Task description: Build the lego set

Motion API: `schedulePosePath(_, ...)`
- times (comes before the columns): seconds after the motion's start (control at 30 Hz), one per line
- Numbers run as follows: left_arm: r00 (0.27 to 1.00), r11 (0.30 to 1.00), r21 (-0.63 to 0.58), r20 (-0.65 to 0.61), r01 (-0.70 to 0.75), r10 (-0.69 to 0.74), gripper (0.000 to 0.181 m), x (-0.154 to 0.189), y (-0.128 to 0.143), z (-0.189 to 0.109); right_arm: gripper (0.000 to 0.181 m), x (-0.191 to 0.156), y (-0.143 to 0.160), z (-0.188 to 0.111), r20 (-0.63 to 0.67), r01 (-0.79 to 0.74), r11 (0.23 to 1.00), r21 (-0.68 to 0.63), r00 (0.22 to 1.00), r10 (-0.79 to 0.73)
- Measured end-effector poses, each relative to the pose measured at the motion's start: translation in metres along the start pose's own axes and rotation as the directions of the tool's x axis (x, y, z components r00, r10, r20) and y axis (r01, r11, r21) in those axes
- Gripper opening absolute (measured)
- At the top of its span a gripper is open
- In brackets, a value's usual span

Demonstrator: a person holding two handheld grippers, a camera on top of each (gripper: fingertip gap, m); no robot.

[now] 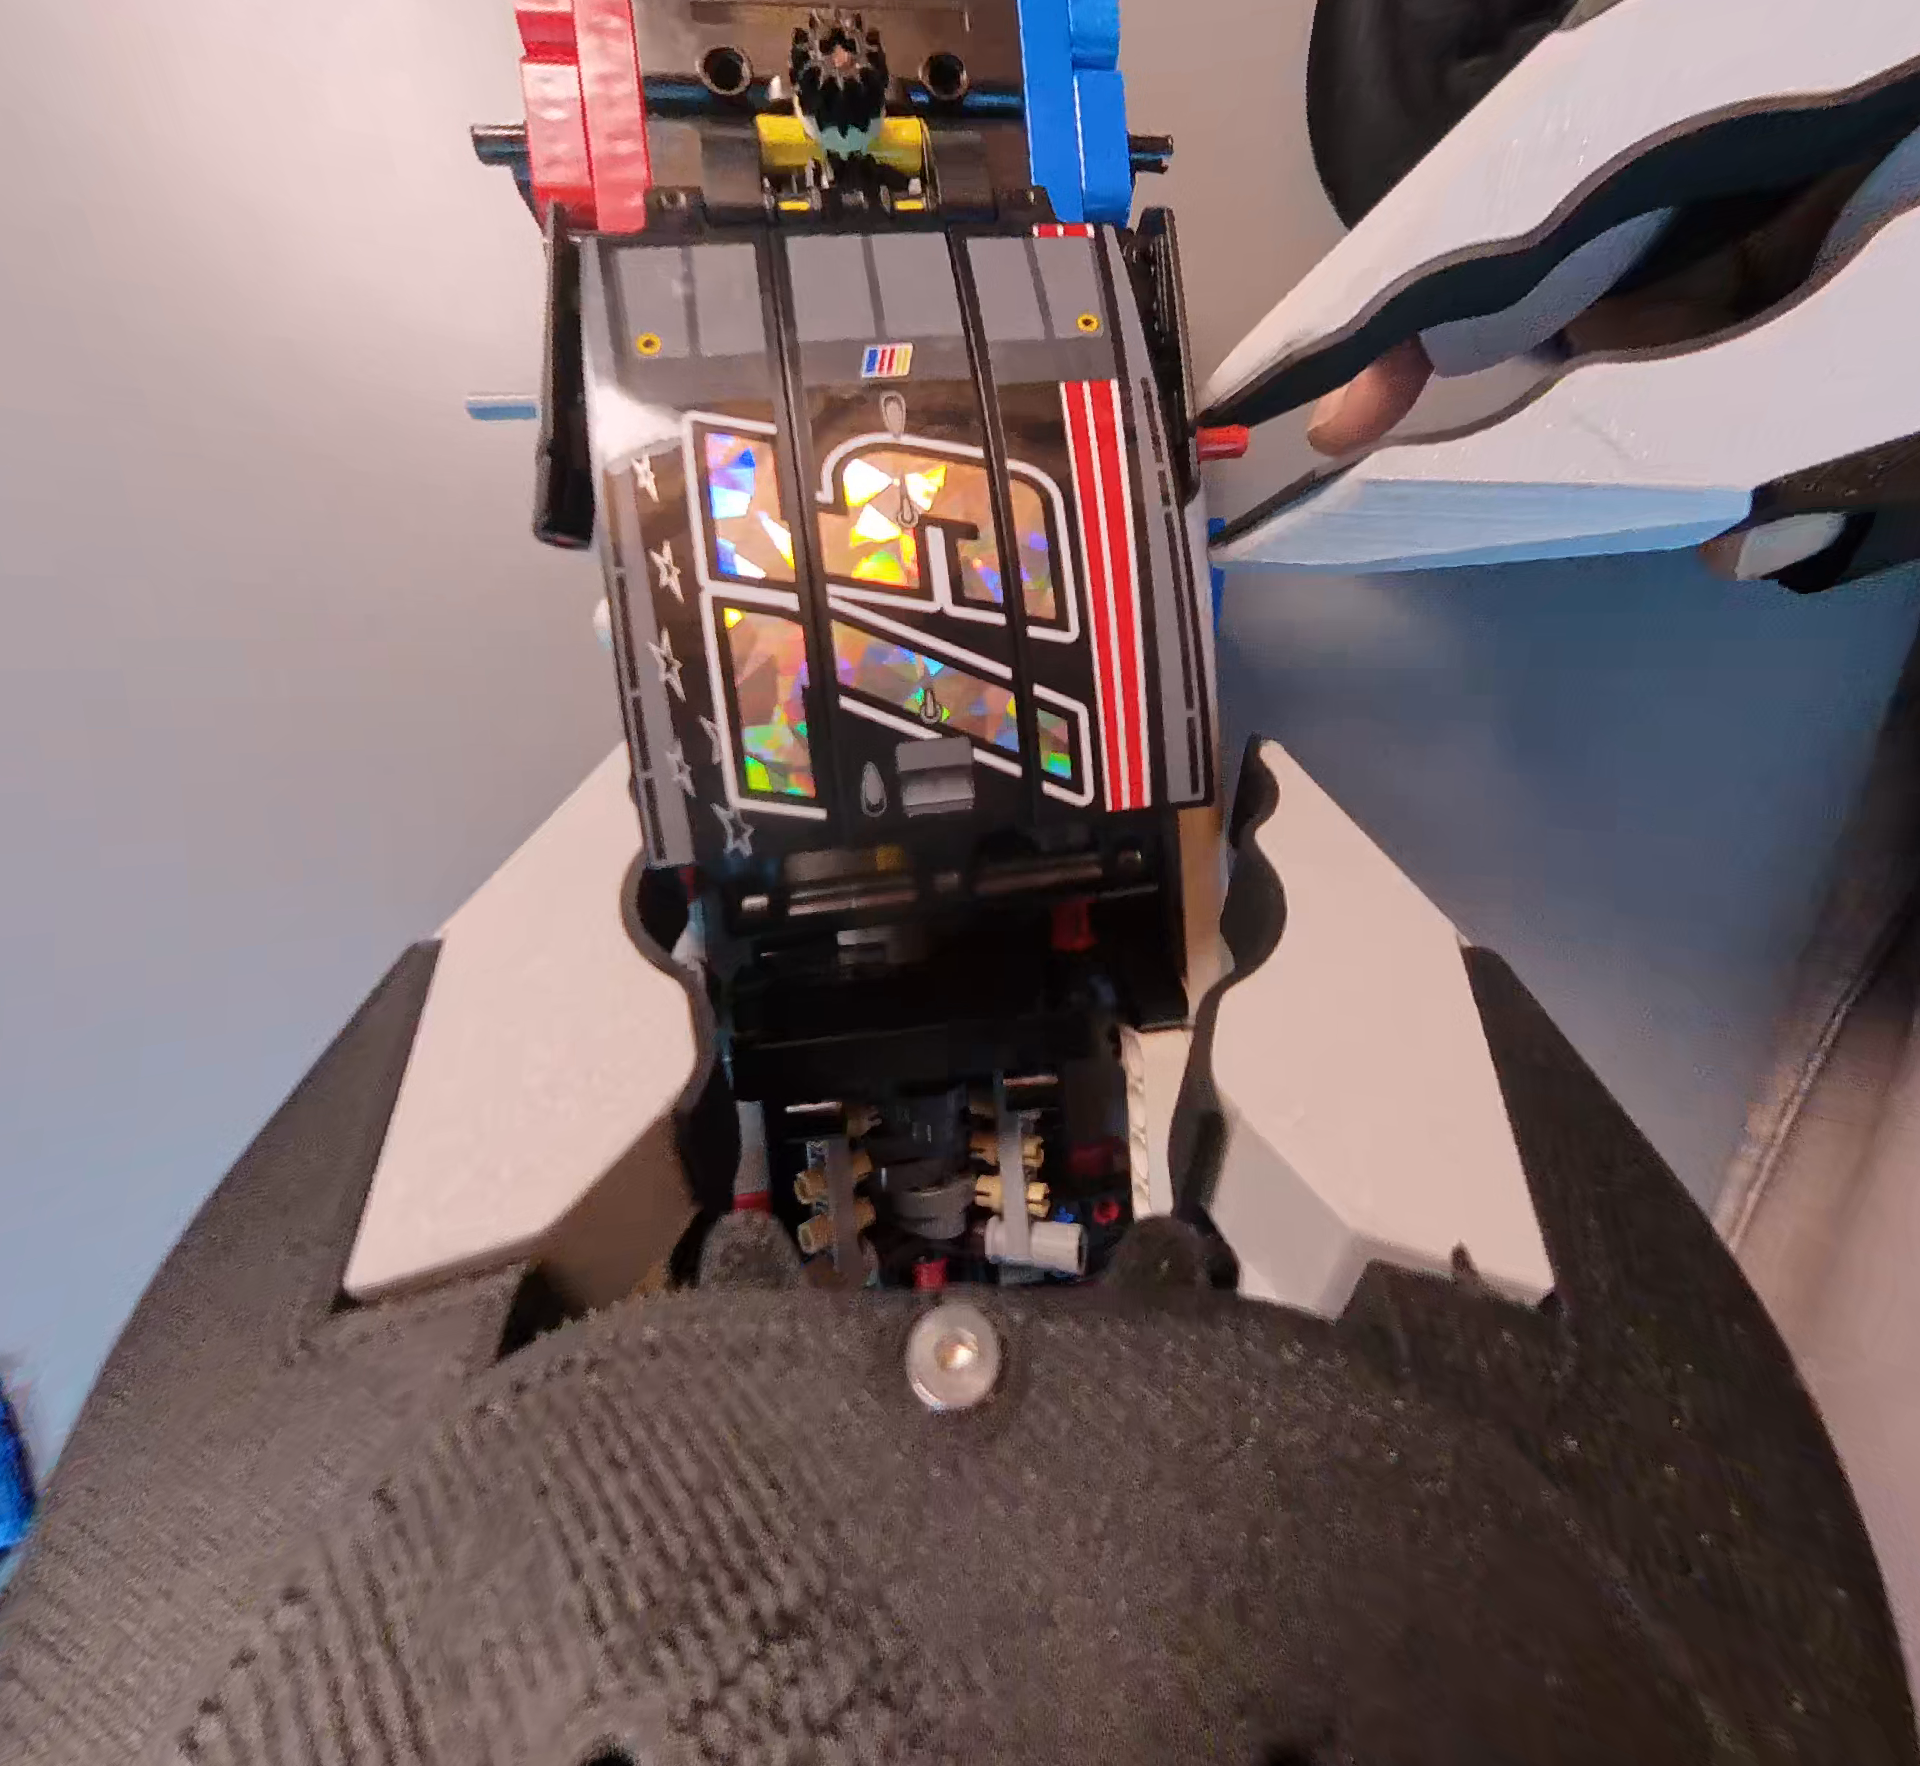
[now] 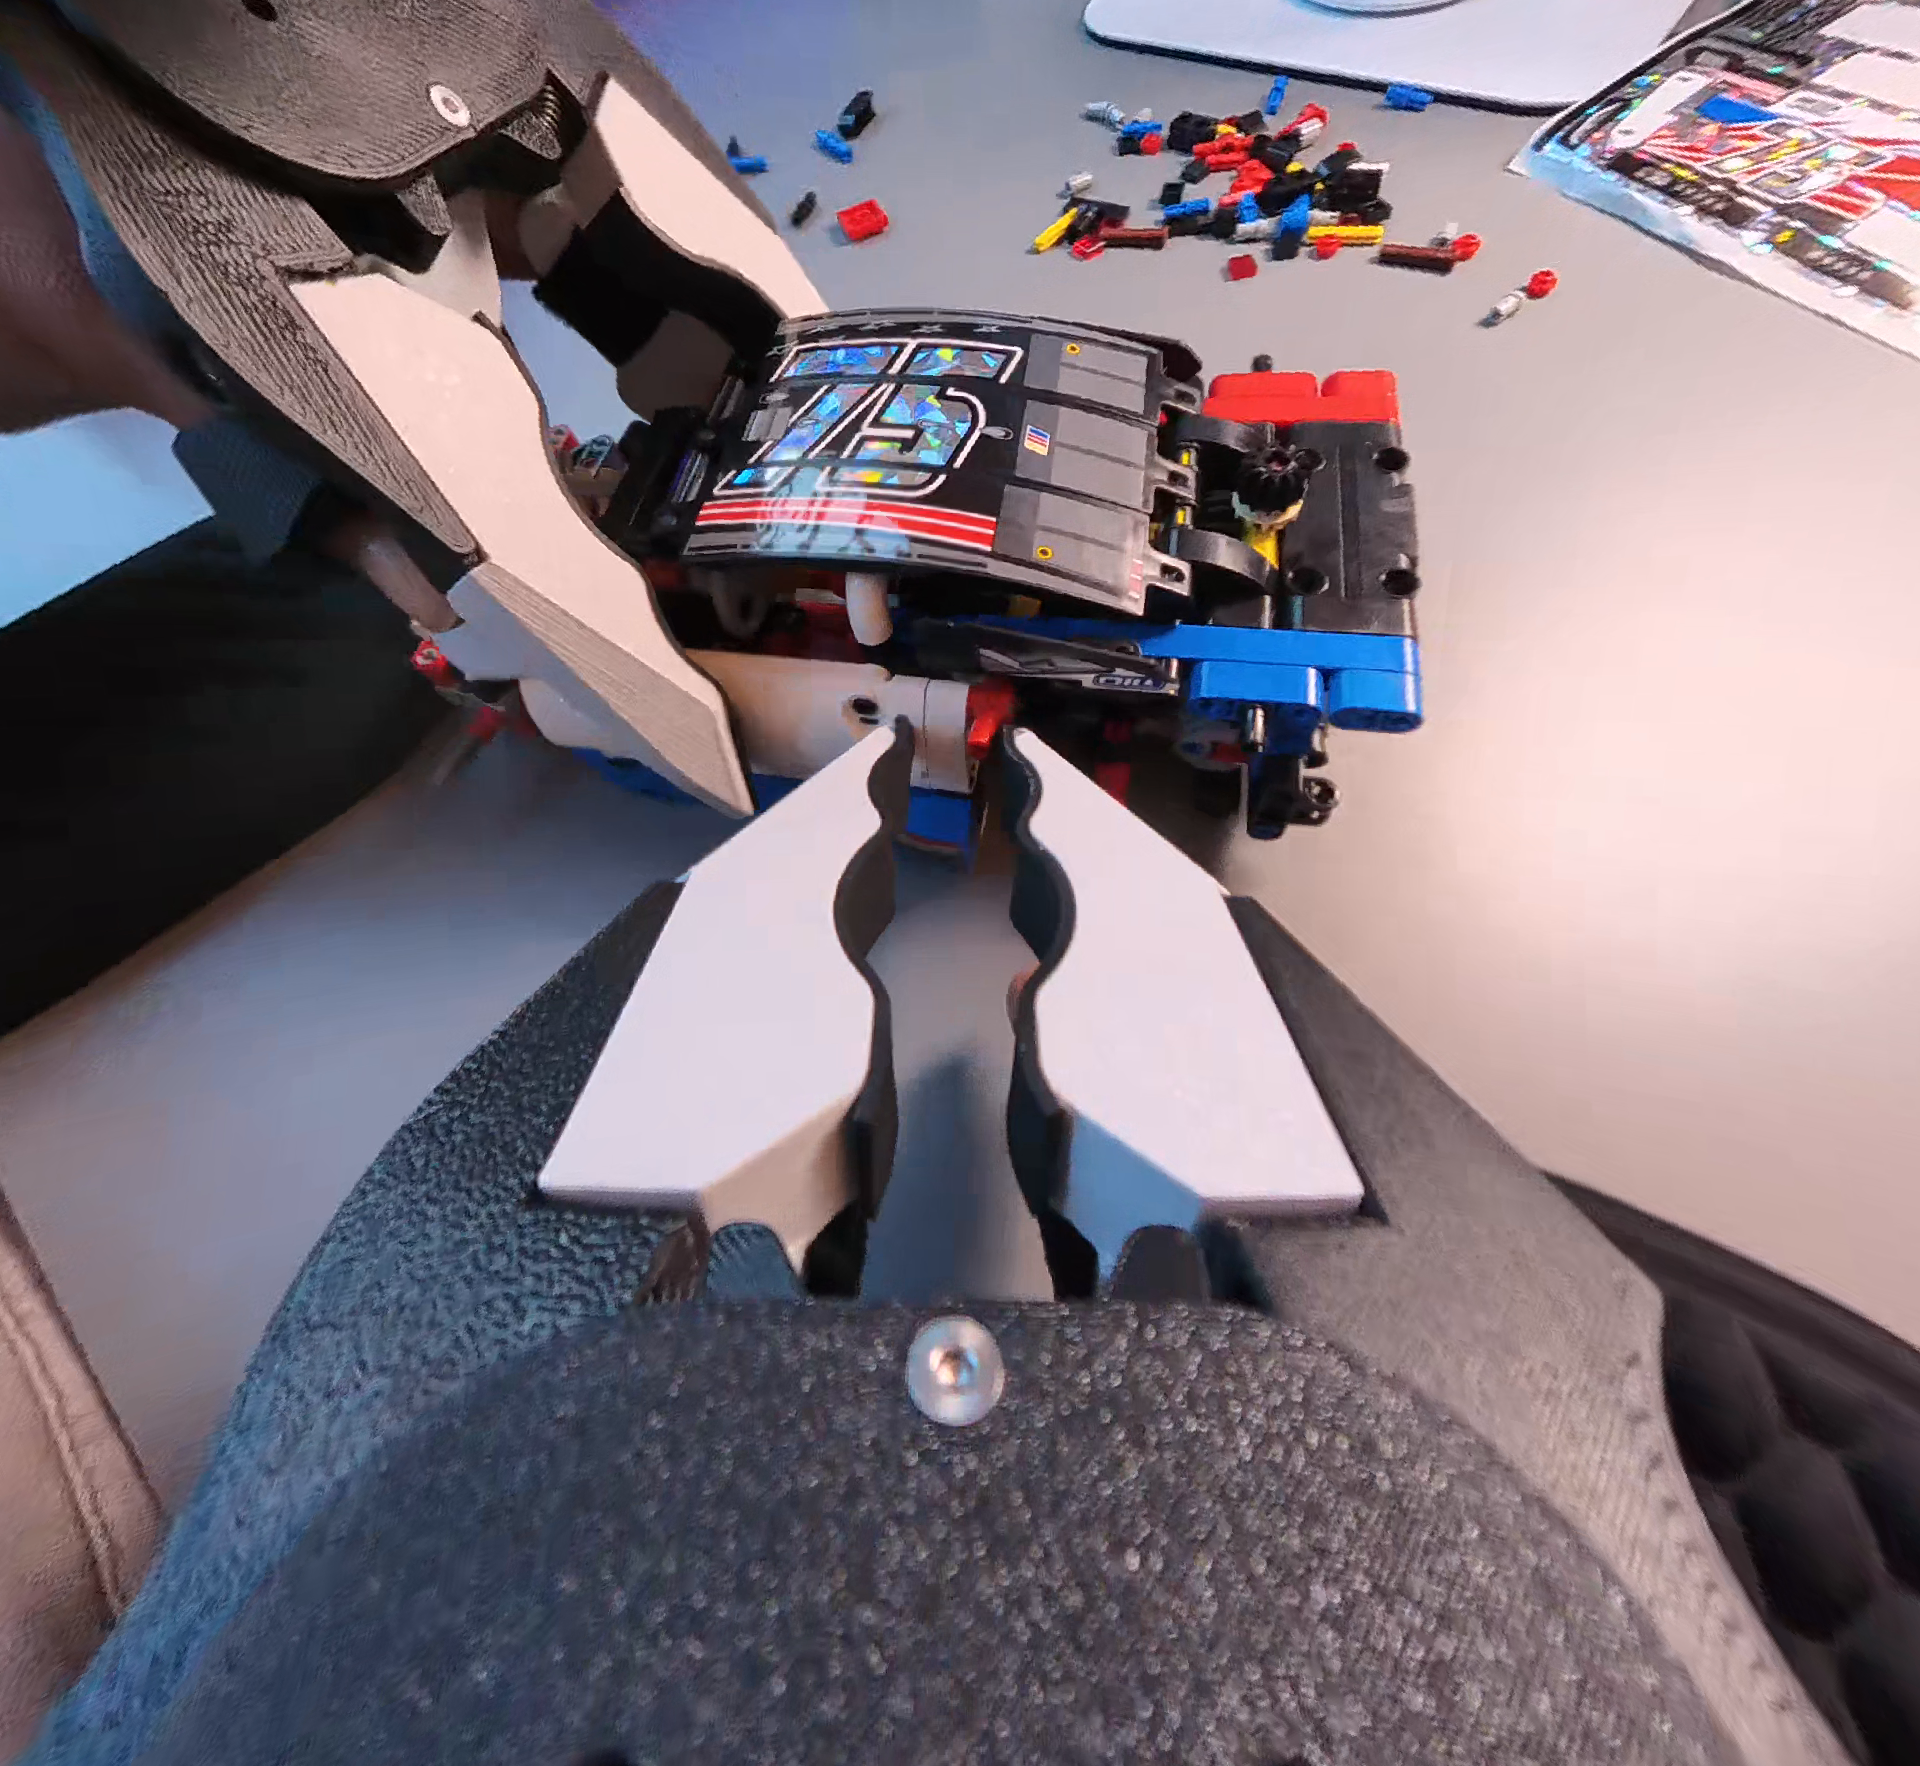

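The left gripper (image 1: 935, 1041) clamps the front end of the car (image 2: 1039, 511), a fingertip on each flank, so the model stays fixed while a part goes in from the side. The car sits low over the table (image 2: 1610, 781); whether it rests on the surface or is lifted clear cannot be told from these views. Its black roof panel (image 1: 904, 553) faces up, and the red block (image 1: 577, 75) and blue block (image 1: 1075, 85) mark the far end.

The right gripper (image 2: 951, 740) is set square to the car's near flank. Its jaws stand at a narrow gap, tips on either side of a small red pin (image 2: 987, 708) that projects from the side wall. The left wrist view shows the same pin (image 1: 1221, 440) between the tips. Contact with the pin is probable but not certain. Judged from this, the step in hand is seating or pulling the pin.

Clearances: the right flank is open only between the left gripper's near finger (image 2: 582, 573) and the blue block, so the approach should remain straight in and out. The loose parts (image 2: 1257, 189) and the instruction sheet (image 2: 1766, 158) lie well apart beyond the car. The table to the right offers free room for withdrawal.
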State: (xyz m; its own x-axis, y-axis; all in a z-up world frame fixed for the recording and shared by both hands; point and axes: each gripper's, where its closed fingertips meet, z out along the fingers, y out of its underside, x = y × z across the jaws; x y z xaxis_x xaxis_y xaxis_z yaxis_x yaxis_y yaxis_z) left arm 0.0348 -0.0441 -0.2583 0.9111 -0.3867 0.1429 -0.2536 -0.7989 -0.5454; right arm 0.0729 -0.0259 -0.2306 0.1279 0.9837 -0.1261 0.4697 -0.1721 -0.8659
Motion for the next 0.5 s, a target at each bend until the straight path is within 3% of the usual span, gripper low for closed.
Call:
schedulePosePath(0.07,0.998,0.998,0.023,-0.018,0.056,-0.056,0.115,0.006,-0.003,-0.003,0.011,0.001,-0.001,0.001,0.063,0.023,0.999,-0.037,0.998,-0.021)
schedulePosePath(0.23,0.994,0.998,0.007,-0.09,0.066,-0.065,0.108,0.018,0.0,-0.02,0.004,0.012,-0.005,0.004,0.23,0.067,0.991,-0.115,0.972,-0.039)
schedulePosePath(0.3,0.996,1.0,-0.021,-0.091,0.015,-0.017,0.105,0.01,0.007,-0.023,0.002,0.018,-0.007,0.007,0.241,0.066,0.99,-0.123,0.97,-0.035)
schedulePosePath(0.33,0.991,1.0,-0.011,-0.13,0.008,-0.009,0.095,0.009,0.008,-0.026,0.002,0.018,-0.008,0.008,0.247,0.063,0.99,-0.128,0.969,-0.03)
schedulePosePath(0.5,0.961,0.999,-0.034,-0.274,0.011,-0.021,0.093,-0.001,0.024,-0.041,0.002,0.021,-0.011,0.013,0.233,0.069,0.993,-0.1,0.972,-0.044)
